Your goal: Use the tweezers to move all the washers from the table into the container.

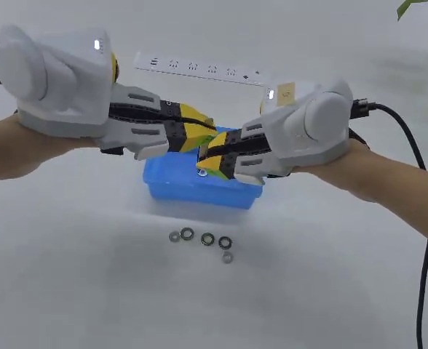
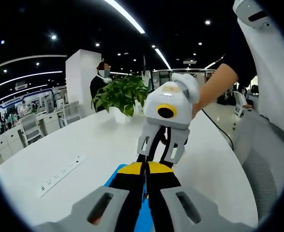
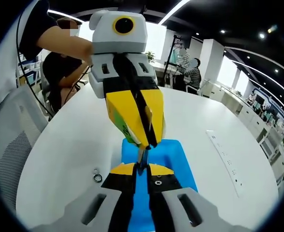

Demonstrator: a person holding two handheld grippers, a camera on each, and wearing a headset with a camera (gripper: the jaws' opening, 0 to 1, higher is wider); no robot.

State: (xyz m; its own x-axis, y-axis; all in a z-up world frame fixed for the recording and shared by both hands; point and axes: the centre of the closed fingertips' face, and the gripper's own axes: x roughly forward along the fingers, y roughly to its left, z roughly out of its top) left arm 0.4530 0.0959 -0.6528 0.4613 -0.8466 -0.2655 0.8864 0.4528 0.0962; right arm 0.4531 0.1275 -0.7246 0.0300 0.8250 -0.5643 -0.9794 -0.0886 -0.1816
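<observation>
In the head view, a blue rectangular plastic container (image 1: 174,187) sits on the white table (image 1: 83,283). Five small metal washers (image 1: 207,239) lie in a loose row on the table just in front of the container, and none is visible inside it. A white power strip (image 1: 199,69) lies behind the container. The left gripper (image 1: 203,131) and the right gripper (image 1: 208,164) meet tip to tip above the container. A tiny silvery bit hangs under their tips, too small to make out.

In the left gripper view, the left gripper's (image 2: 144,169) yellow-tipped jaws are pressed together over the container's (image 2: 112,177) near end. The right gripper (image 2: 151,155) points back at them from across the container.

In the right gripper view, the left gripper (image 3: 145,143) is clamped on thin metal tweezers (image 3: 141,157). Their point reaches down over the container (image 3: 176,159) into the narrow slot between the right gripper's (image 3: 141,170) jaws. I cannot tell whether those jaws pinch it. Washers (image 3: 97,176) lie left of the container.
</observation>
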